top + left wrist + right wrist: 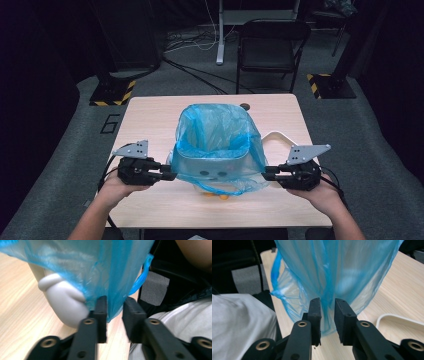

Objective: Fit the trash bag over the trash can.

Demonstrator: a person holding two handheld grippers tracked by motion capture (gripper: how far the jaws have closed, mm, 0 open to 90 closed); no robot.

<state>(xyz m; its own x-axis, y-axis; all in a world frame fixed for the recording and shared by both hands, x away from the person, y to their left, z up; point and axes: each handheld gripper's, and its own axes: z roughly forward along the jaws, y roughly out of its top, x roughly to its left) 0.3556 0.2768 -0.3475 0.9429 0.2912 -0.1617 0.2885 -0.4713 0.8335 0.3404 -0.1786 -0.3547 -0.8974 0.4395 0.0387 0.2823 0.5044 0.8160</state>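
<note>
Flanking a small white bin (215, 170) at the near middle of the pale wood bench (150, 115), the left hand-held gripper (171, 176) and the right hand-held gripper (266, 176) point inward at each other in the high view, level with the hem of the thin, crinkled blue bag (216, 132) that lines the bin upright and drapes over its rim; each sits equally near its own side. From the left gripper view, the jaws stand partly apart, a translucent fold of bag (113, 290) hanging between them beside the bin's smooth, rounded white wall (65, 307), the pads apparently not pressing it. From the right gripper view, the jaws are likewise part-open, a gathered pleat of film (327, 302) dropping loose between them.
</note>
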